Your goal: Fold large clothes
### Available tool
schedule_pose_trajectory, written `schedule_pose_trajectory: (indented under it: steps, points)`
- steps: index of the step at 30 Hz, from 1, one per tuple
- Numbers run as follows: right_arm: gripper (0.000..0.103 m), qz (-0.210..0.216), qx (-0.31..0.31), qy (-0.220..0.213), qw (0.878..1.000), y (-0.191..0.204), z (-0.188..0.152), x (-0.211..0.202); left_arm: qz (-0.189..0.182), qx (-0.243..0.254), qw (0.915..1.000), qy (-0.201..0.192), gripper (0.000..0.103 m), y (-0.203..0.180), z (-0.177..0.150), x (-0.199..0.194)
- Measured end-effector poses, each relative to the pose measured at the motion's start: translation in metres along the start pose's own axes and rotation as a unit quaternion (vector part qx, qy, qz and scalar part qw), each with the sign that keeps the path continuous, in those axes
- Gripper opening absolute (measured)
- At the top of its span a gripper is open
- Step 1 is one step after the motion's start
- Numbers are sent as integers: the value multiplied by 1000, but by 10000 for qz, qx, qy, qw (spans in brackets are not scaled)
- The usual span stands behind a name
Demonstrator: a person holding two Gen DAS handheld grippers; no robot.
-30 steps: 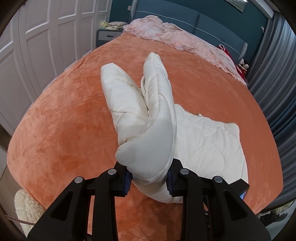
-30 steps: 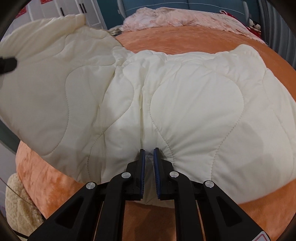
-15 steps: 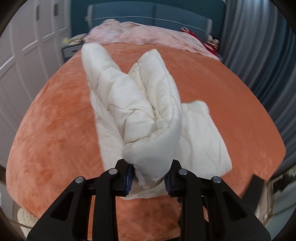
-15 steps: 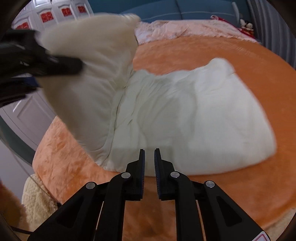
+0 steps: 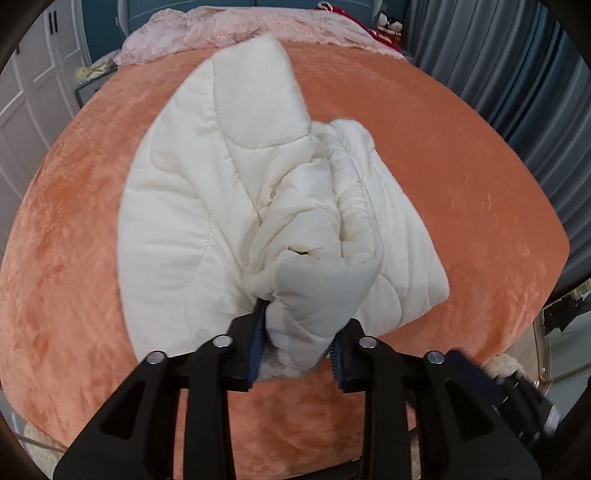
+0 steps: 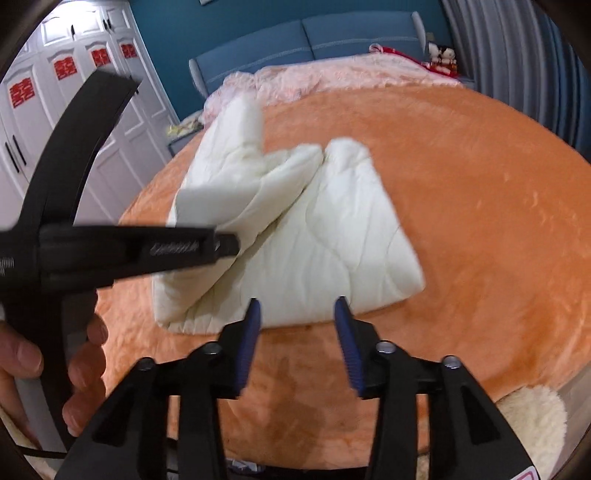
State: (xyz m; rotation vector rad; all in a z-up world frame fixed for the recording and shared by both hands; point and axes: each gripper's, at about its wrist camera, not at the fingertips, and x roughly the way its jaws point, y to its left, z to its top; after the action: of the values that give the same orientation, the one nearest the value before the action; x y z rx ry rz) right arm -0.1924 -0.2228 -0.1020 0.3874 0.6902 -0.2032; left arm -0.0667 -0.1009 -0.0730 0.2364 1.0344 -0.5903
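Note:
A cream quilted padded garment lies partly folded on the orange bed cover. My left gripper is shut on a thick bunched fold of it and holds that fold above the rest. In the right wrist view the garment lies ahead, and the left gripper comes in from the left with the lifted fold. My right gripper is open and empty, just short of the garment's near edge and above the cover.
A pink bedspread lies bunched at the head of the bed by the blue headboard. White wardrobe doors stand on the left, grey curtains on the right. A fluffy cream rug lies by the bed's near corner.
My right gripper has let go of the garment, pulled back and opened. My left gripper has carried its fold to the right, over the flat part of the garment.

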Motion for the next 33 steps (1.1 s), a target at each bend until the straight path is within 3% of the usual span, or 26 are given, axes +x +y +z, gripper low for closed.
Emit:
schedule_pose_trajectory:
  steps: [2, 5, 10, 14, 19, 20, 23, 24, 26, 29, 33]
  points:
    - [57, -15, -119, -169, 9998, 2, 8, -12, -292, -187, 9993, -169, 58, 12, -1, -24]
    - [65, 23, -288, -388, 9988, 8, 23, -21, -526, -551, 9954, -576, 74, 34, -2, -58]
    - [74, 327, -564, -640, 9958, 32, 55, -26, -305, -1283, 9867, -954, 78, 94, -4, -91]
    - [75, 435, -894, -618, 9931, 60, 85, -12, 98, -1692, 9832, -670, 78, 130, -10, -75]
    - [75, 256, -949, -157, 9950, 72, 108, 35, 140, -1795, 9829, -398, 78, 134, -18, -59]
    - [74, 310, -830, 20, 9961, 73, 106, 44, 138, -1771, 9834, -373, 78, 135, -18, -57]
    - [26, 566, -534, 455, 9959, 61, 99, 61, 218, -1580, 9867, -300, 78, 129, -16, -47]
    - [18, 596, -451, 414, 9963, 54, 98, 57, 238, -1551, 9873, -257, 78, 127, -17, -45]
    - [15, 714, -187, 225, 9970, 37, 98, 39, 200, -1524, 9880, -172, 76, 122, -18, -37]
    - [13, 319, -236, -56, 9992, 15, 89, 10, 109, -1419, 9898, -85, 75, 116, -17, -27]
    - [10, -194, 73, 118, 9997, -30, 71, 6, 31, -1169, 9931, 72, 75, 95, -13, -9]
